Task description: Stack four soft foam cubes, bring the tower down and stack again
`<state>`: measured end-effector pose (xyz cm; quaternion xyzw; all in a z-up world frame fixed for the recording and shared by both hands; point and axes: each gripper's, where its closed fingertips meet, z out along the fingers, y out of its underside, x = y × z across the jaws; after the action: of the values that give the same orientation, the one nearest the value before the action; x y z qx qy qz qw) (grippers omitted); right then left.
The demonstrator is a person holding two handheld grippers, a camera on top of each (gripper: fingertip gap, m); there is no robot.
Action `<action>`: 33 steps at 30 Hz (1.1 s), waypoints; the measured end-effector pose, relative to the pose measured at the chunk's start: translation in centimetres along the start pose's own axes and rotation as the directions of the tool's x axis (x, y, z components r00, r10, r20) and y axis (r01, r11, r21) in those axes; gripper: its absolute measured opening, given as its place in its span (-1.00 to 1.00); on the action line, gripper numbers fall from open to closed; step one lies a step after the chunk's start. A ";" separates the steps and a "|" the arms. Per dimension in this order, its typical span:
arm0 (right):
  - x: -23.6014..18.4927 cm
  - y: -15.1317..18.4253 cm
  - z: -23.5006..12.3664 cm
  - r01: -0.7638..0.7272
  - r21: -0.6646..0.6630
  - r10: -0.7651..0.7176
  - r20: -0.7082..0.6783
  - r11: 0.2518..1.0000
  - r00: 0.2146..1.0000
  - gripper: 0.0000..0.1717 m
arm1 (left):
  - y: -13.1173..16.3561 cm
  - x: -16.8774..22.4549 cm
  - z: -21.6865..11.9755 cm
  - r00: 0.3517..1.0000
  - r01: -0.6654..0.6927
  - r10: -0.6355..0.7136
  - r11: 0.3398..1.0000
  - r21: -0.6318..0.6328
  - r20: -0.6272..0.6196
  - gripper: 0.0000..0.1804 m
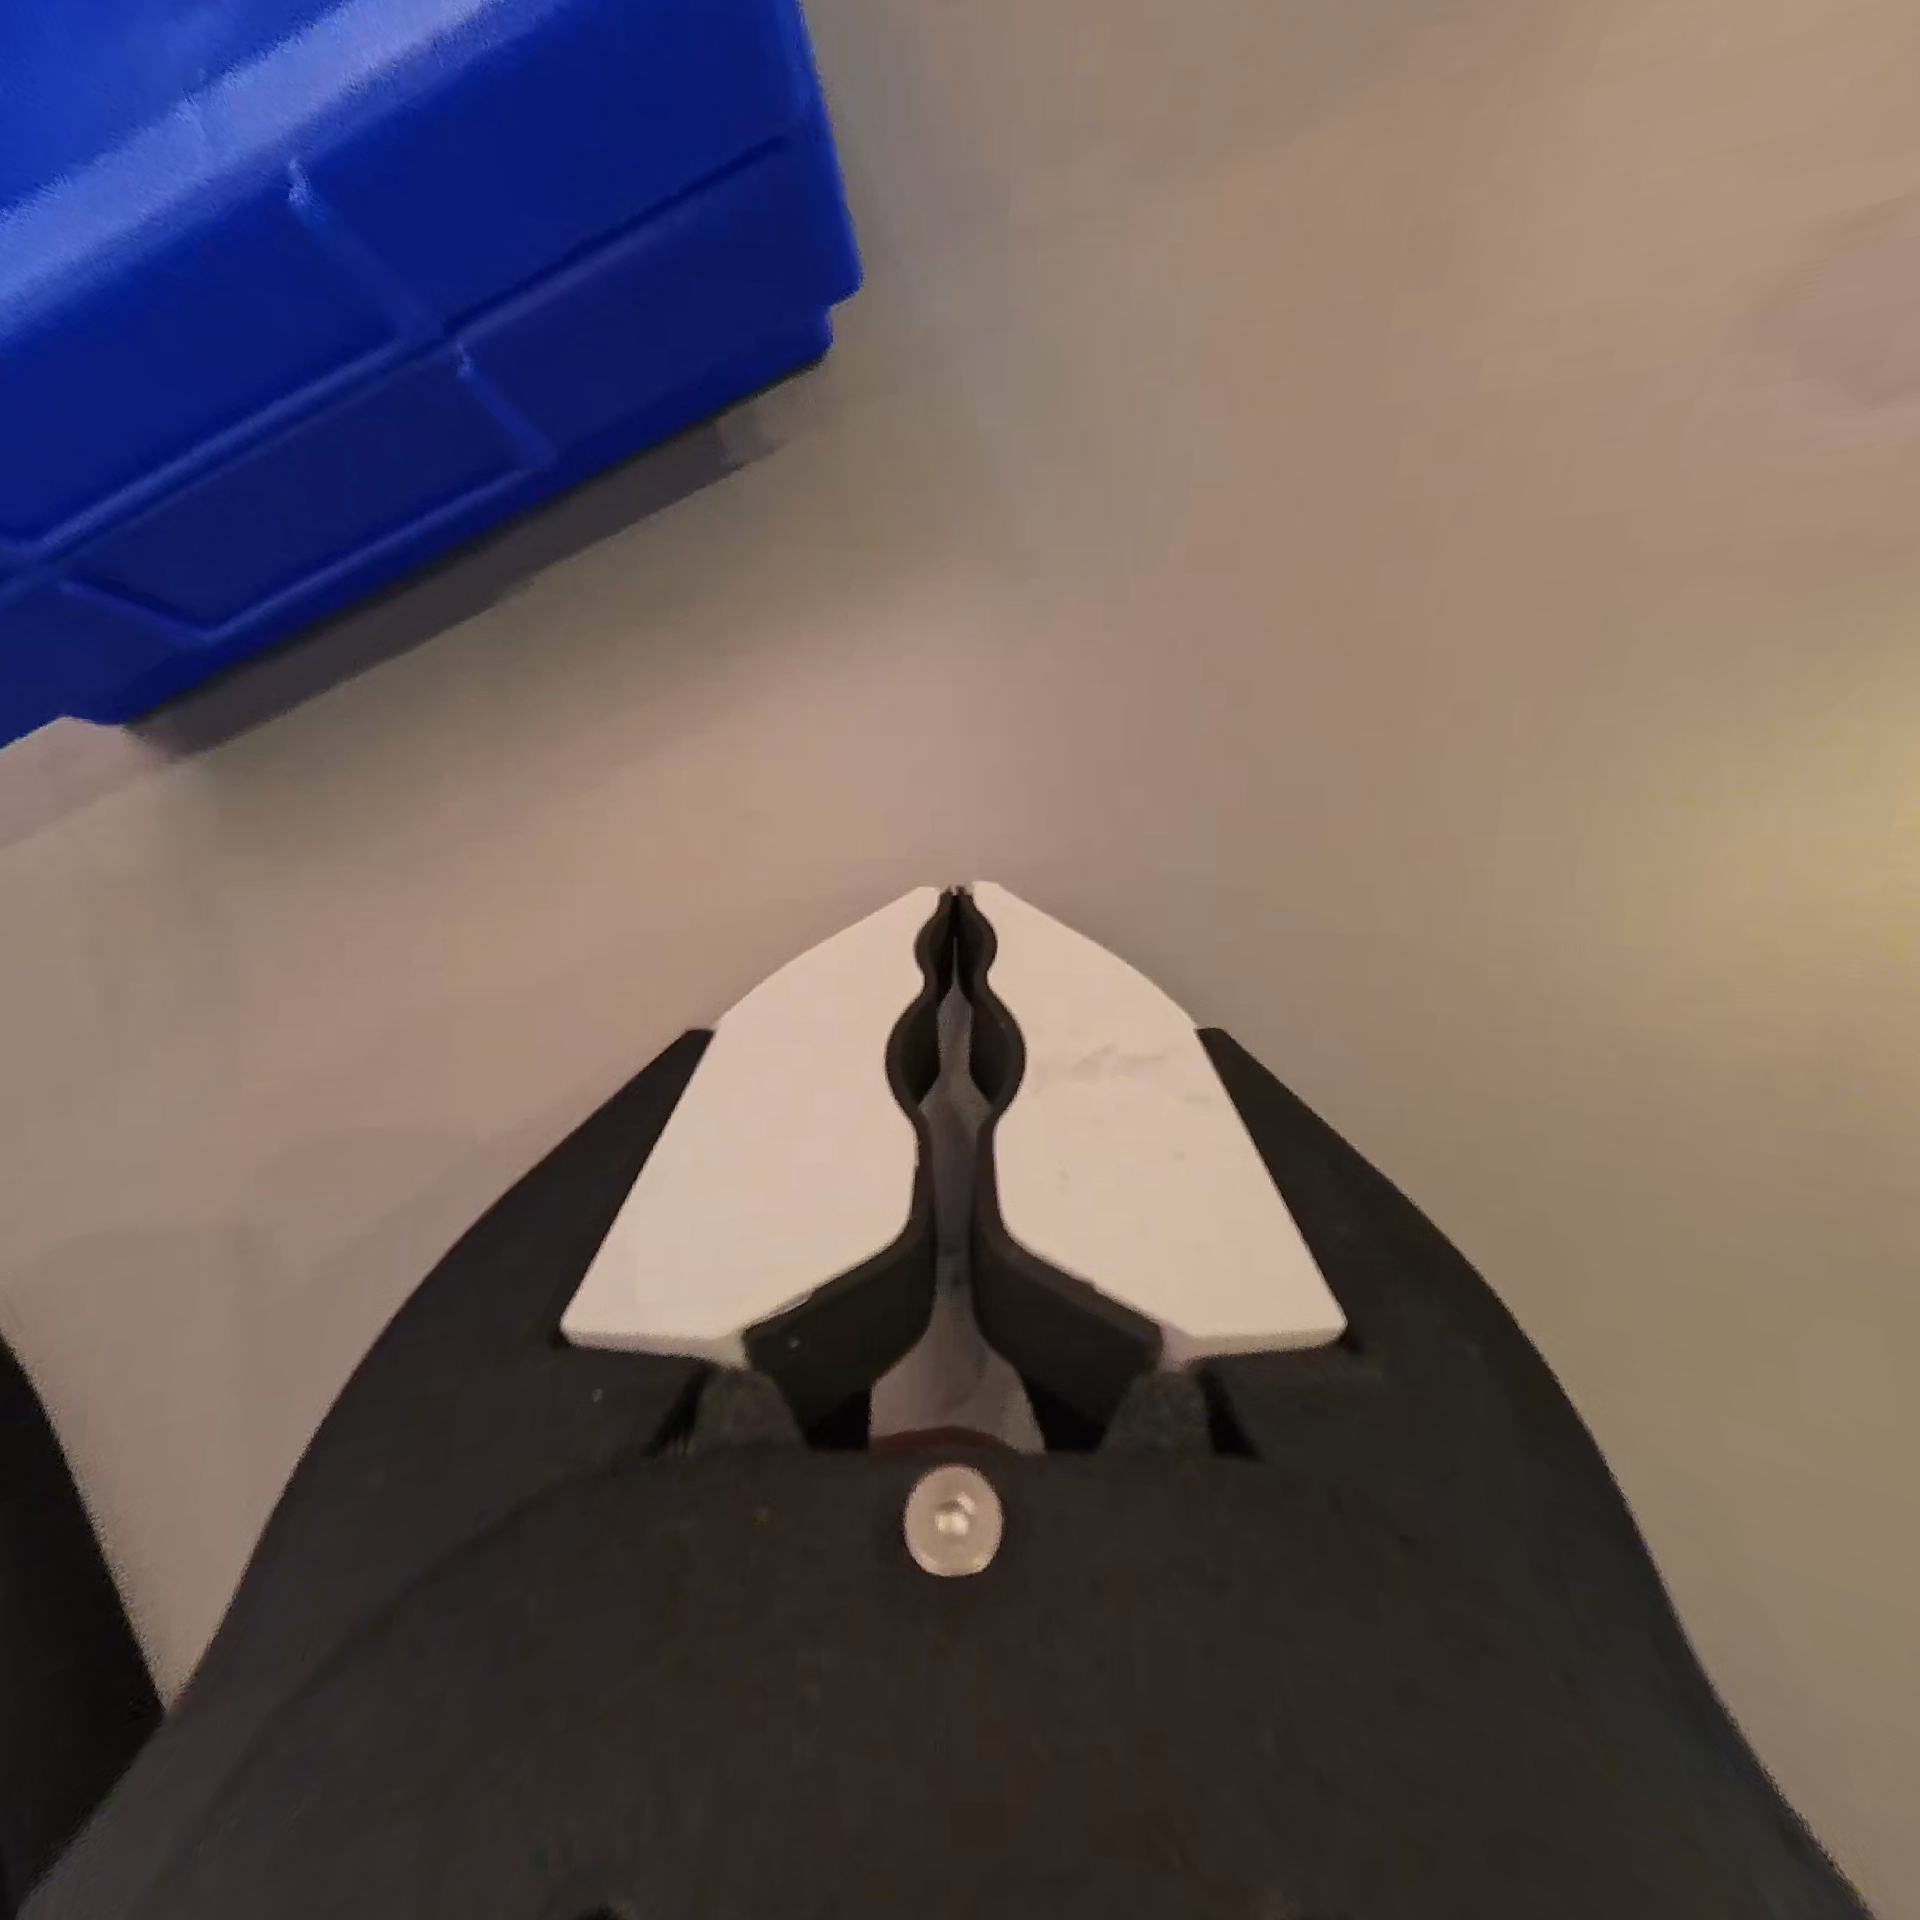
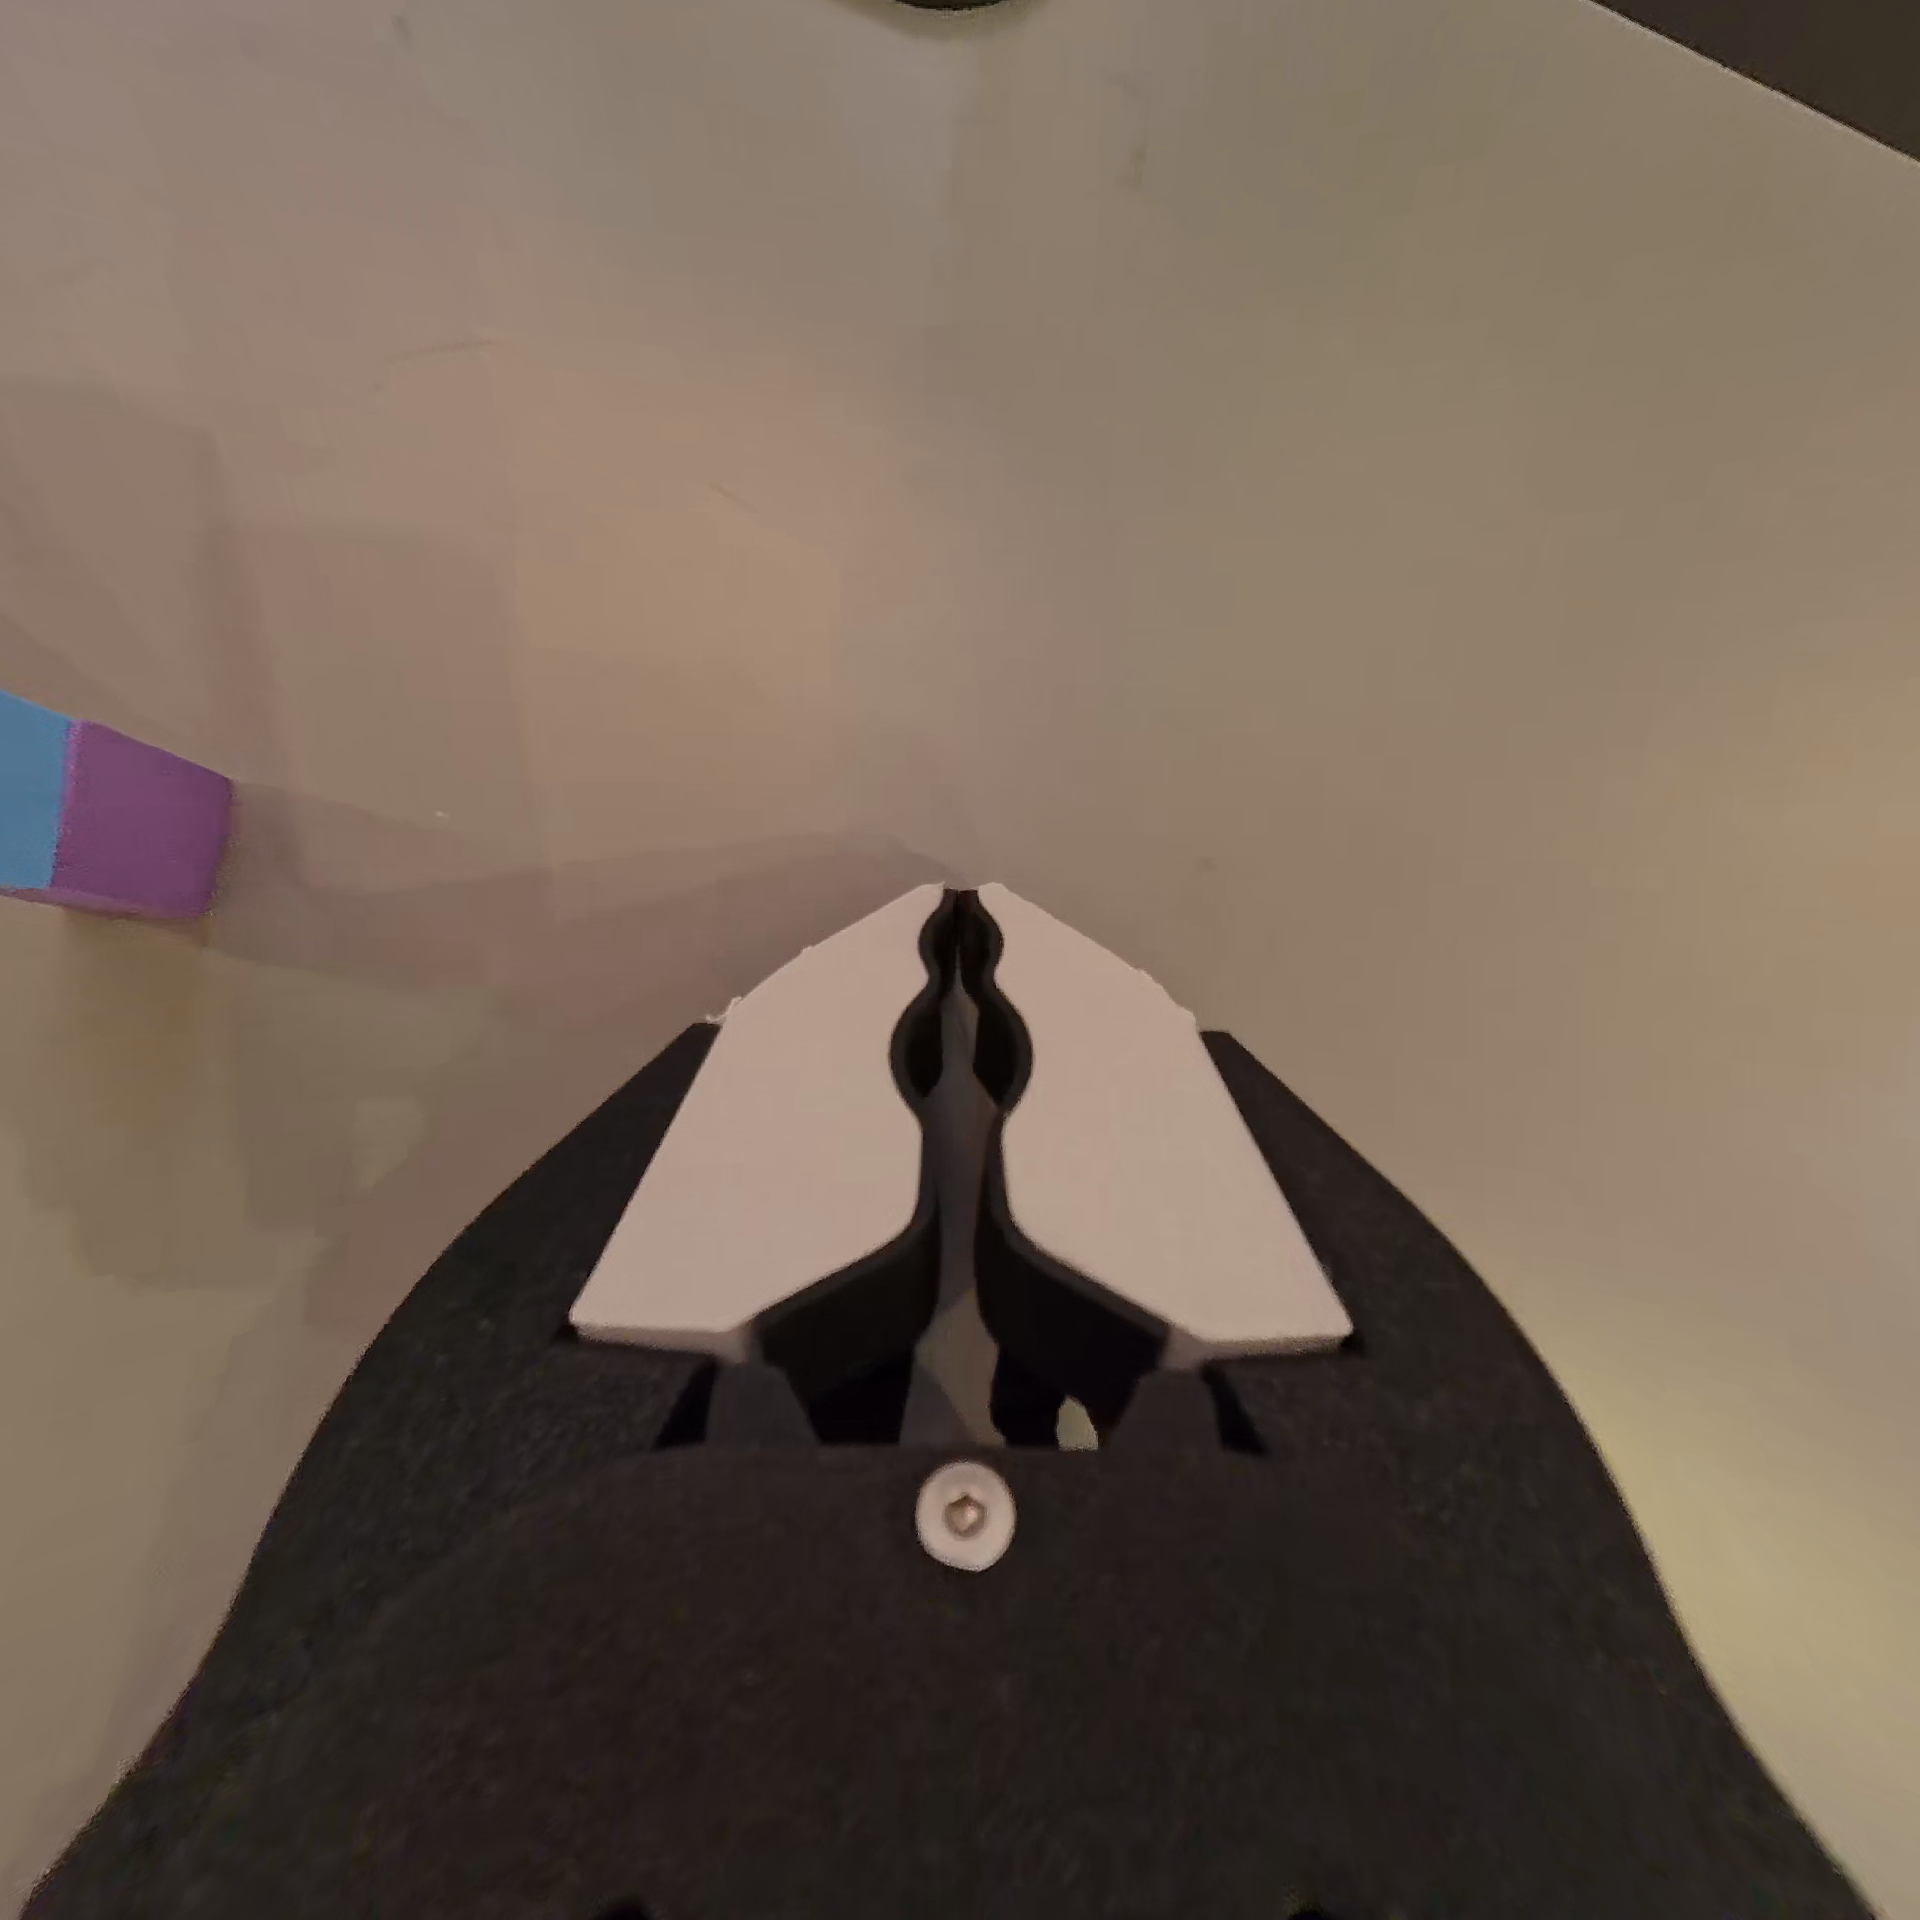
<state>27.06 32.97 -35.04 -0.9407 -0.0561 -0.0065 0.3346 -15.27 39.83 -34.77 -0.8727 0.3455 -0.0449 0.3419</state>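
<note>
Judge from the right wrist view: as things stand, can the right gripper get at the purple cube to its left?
Probably yes. Bare table lies between the right gripper and the purple cube, nothing blocking. Its jaws are closed on nothing, so they must open first.

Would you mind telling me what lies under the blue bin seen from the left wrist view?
The blue bin rests on the pale tabletop, with a grey shadow along its lower edge. Its solid side wall hides whatever is beneath or inside it; no foam cubes show there.
</note>
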 end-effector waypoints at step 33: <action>-17.1 -3.9 2.3 0.056 -0.180 -0.005 0.268 0.982 0.964 -1.00 | -0.5 -1.6 1.2 0.969 0.203 -0.195 0.979 0.037 -0.153 -1.00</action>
<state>9.55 35.66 -35.21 -0.9592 -0.1142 0.1094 0.2345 -15.82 41.80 -35.16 -0.8880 0.2794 -0.1527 0.3316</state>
